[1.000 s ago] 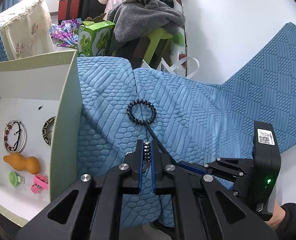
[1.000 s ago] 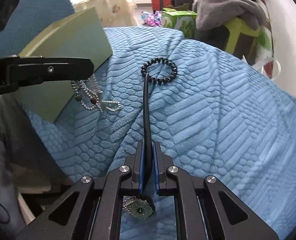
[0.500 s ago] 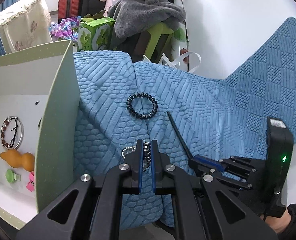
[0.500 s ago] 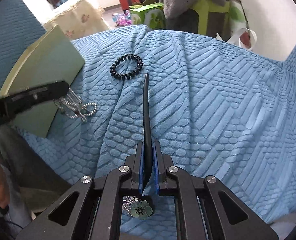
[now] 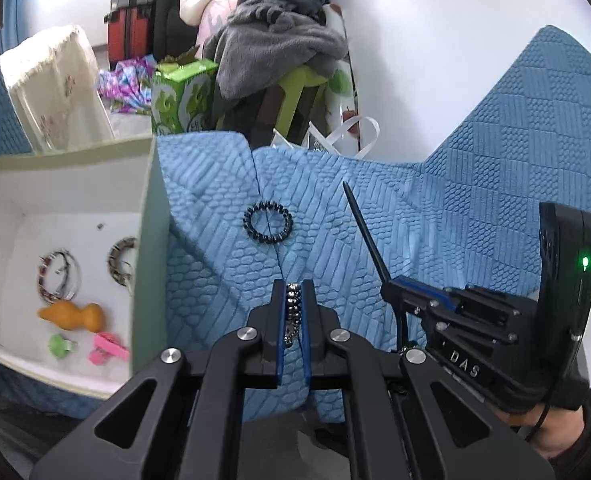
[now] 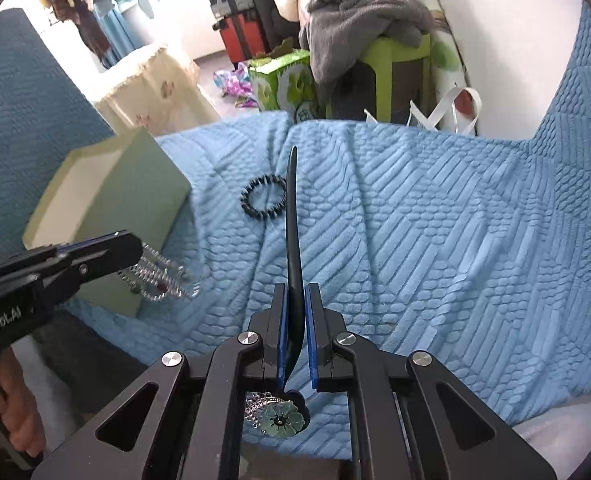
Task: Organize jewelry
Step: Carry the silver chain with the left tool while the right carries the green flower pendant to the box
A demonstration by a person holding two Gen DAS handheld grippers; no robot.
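Observation:
My left gripper (image 5: 293,292) is shut on a silver beaded chain (image 5: 292,312), held above the blue sofa cover; the chain dangles from it in the right wrist view (image 6: 157,278). My right gripper (image 6: 295,296) is shut on a black hair stick (image 6: 293,220) with a green flower ornament (image 6: 281,420) at its base; the stick points up in the left wrist view (image 5: 365,236). A black beaded bracelet (image 5: 268,223) lies on the sofa cover, also in the right wrist view (image 6: 262,201). The pale green box (image 5: 145,248) stands at left.
The box holds two bangles (image 5: 57,276), an orange gourd (image 5: 73,316), a green clip (image 5: 60,346) and a pink clip (image 5: 107,350). Beyond the sofa edge are a green carton (image 5: 183,96), a stool with grey clothes (image 5: 279,52) and a cream covered box (image 5: 55,88).
Both grippers have lifted and pulled back from the sofa. The hair stick's tip has left the black bracelet. The silver chain now hangs clear of the cover.

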